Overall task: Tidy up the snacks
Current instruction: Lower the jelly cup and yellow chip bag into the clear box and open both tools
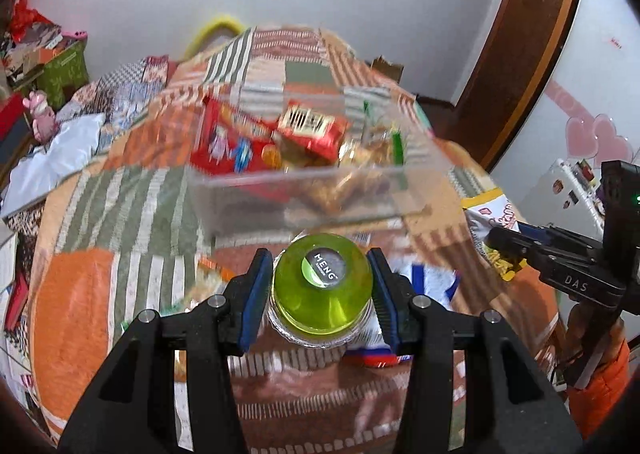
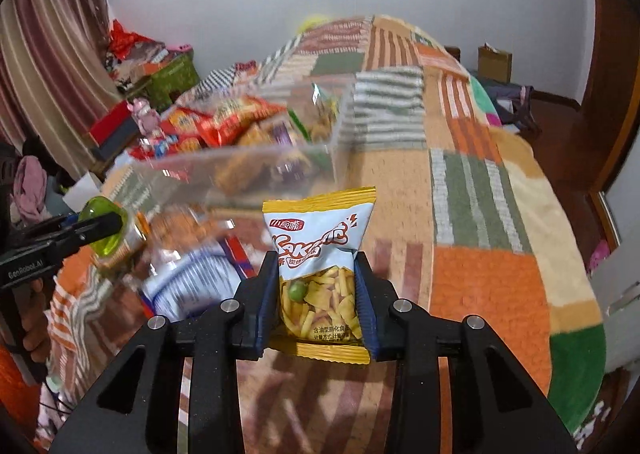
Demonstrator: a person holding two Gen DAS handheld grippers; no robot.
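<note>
My left gripper (image 1: 320,256) is shut on a green jelly cup (image 1: 322,294), its blue pads pressing the cup's two sides, and the cup's lid faces the camera. My right gripper (image 2: 316,258) is shut on a yellow and pale-blue snack packet (image 2: 320,230), gripped at its lower half. Just beyond both stands a clear plastic box (image 1: 248,198) with several red, orange and green snack packs inside. In the right wrist view the box (image 2: 240,158) is ahead and to the left, and the jelly cup (image 2: 106,230) shows at far left in the left gripper (image 2: 100,224).
A patchwork blanket (image 2: 480,214) in orange, green and cream covers the bed. Loose packets lie below the grippers, among them a blue-white one (image 2: 192,278). Boxes and clutter (image 1: 60,70) crowd the far left. A wooden door frame (image 1: 520,54) rises at right.
</note>
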